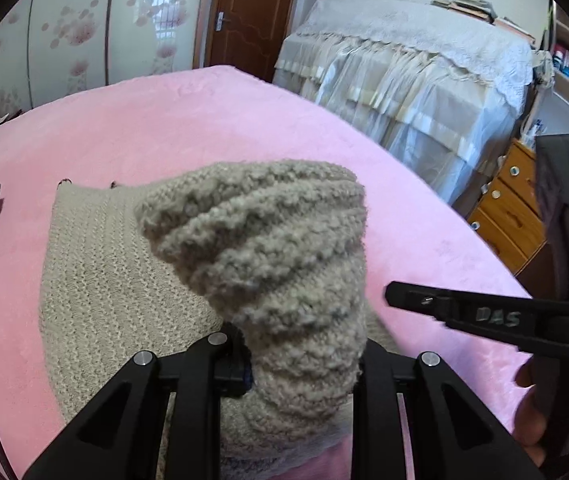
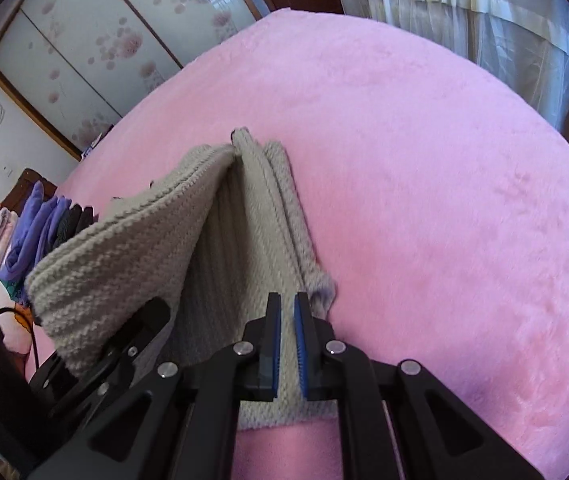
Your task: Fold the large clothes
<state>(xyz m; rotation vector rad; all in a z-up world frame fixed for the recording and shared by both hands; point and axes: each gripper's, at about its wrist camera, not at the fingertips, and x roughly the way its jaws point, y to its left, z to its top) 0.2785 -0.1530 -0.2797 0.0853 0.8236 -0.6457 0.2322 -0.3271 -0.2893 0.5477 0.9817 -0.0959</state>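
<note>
Left wrist view: left gripper (image 1: 304, 364) clamps the beige knit sweater (image 1: 268, 248) over the pink bed (image 1: 204, 120); right gripper (image 2: 287, 344) nearly closed, empty

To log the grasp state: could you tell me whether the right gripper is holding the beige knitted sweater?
No, the right gripper has nothing between its blue pads; the beige knitted sweater lies below.

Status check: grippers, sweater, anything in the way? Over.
Left gripper clamped on beige knit sweater, edge lifted off pink blanket. Right gripper nearly shut, empty. Nothing obstructing.
</note>
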